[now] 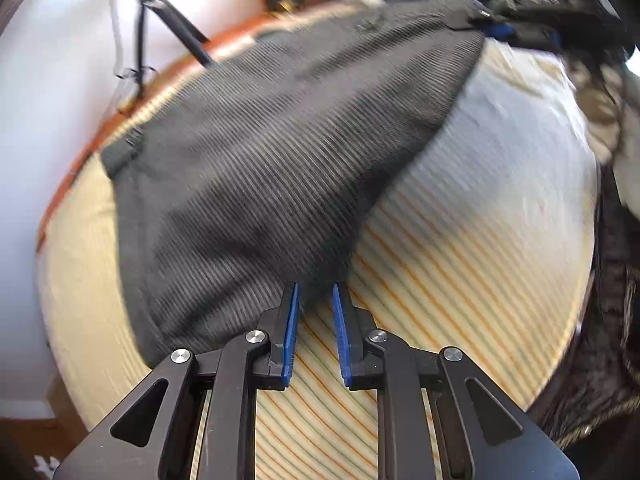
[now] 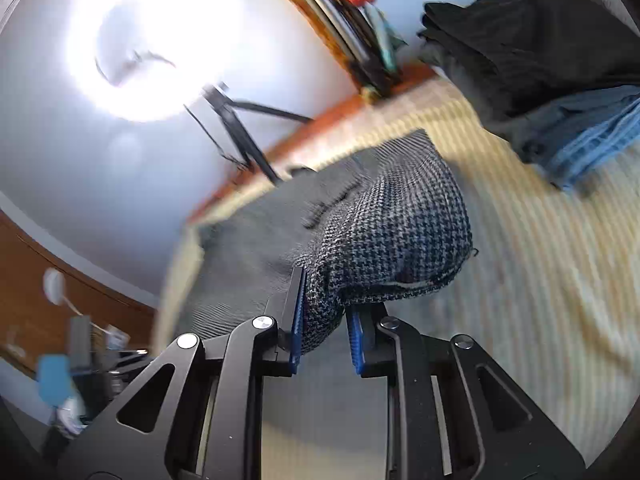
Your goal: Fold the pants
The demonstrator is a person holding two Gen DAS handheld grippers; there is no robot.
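The grey houndstooth pants [image 1: 260, 168] lie spread across a striped cream bedcover [image 1: 460, 272]. My left gripper [image 1: 316, 292] hangs just above the cover at the near edge of the pants; its blue pads [image 1: 291, 328] stand apart with cloth just at their tips, and nothing is clamped. In the right wrist view, my right gripper [image 2: 326, 312] is shut on a bunched corner of the pants [image 2: 392, 232] and holds it lifted above the bed. The right gripper also shows at the far top right of the left wrist view [image 1: 500, 28], gripping the pants' far end.
A stack of folded dark and blue clothes [image 2: 560, 80] sits on the bed at the right. A black tripod [image 2: 240, 132] stands by the white wall beyond the orange bed edge [image 2: 320, 120]. A dark furry blanket [image 1: 612, 320] lies along the bed's right side.
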